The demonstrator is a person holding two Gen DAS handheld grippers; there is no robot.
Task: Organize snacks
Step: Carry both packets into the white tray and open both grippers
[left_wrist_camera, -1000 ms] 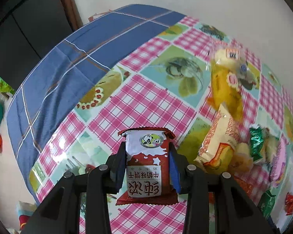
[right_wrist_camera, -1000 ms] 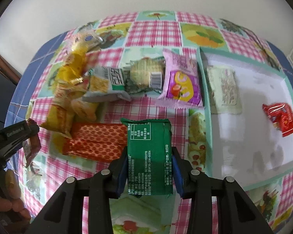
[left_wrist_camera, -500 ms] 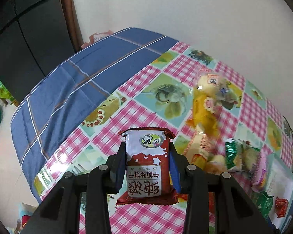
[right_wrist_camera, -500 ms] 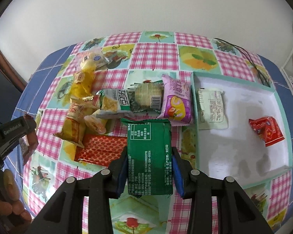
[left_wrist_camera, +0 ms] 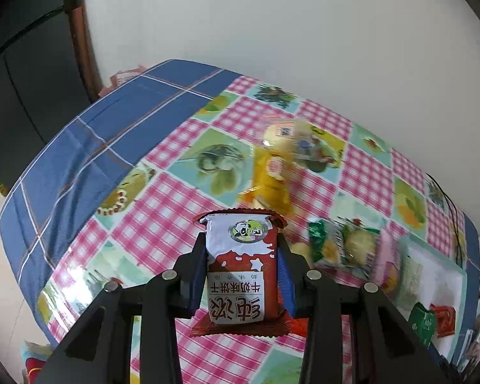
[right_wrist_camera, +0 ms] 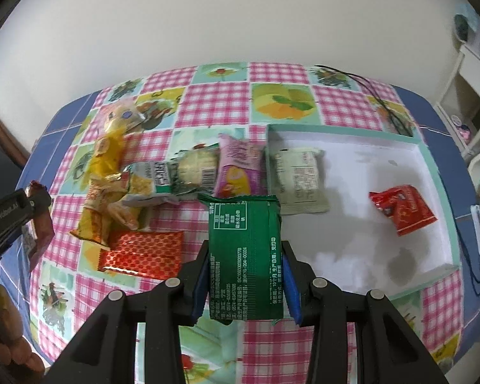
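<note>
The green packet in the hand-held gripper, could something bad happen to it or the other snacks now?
Maybe. The right hand-held gripper squeezes the green packet only by its sides, so it might slip out on the way to the tray. The left hand-held gripper pinches the red-and-white packet the same way, and a hard squeeze might crush what is inside. The tray already holds a pale packet and a red packet, so a drop could land on one.

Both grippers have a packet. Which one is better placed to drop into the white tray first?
Right. Its green packet hangs right beside the white tray; the left gripper sits over the far side of the snack pile.
</note>
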